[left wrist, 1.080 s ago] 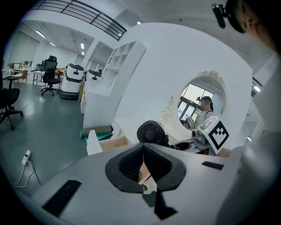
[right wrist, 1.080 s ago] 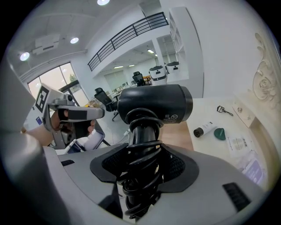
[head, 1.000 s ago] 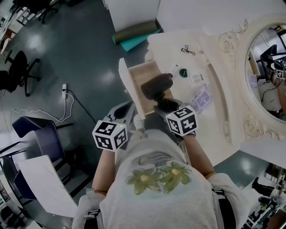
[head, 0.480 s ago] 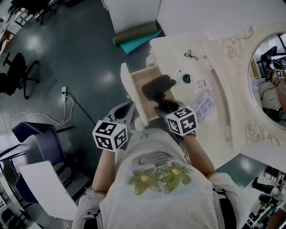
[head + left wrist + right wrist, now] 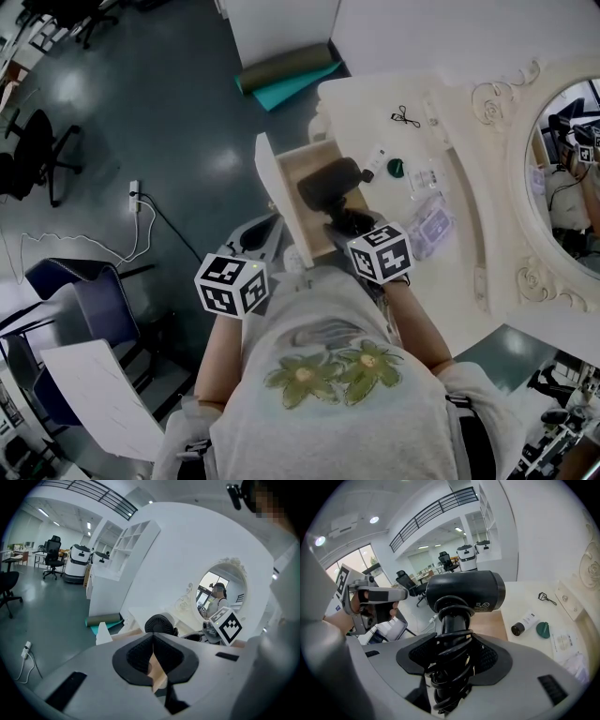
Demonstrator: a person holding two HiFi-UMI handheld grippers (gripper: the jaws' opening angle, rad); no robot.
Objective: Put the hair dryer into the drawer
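Hair dryer (image 5: 464,591), handle pinched in my right tongs (image 5: 452,658), stands at twelve o'clock, barrel nine-to-three over the drawer (image 5: 298,157); left tongs (image 5: 153,641) pressed together, empty.

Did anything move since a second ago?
Hardly anything. The right gripper still holds the hair dryer by its handle over the open drawer, and the left gripper stays shut beside the drawer's front. Only the view shifted slightly.
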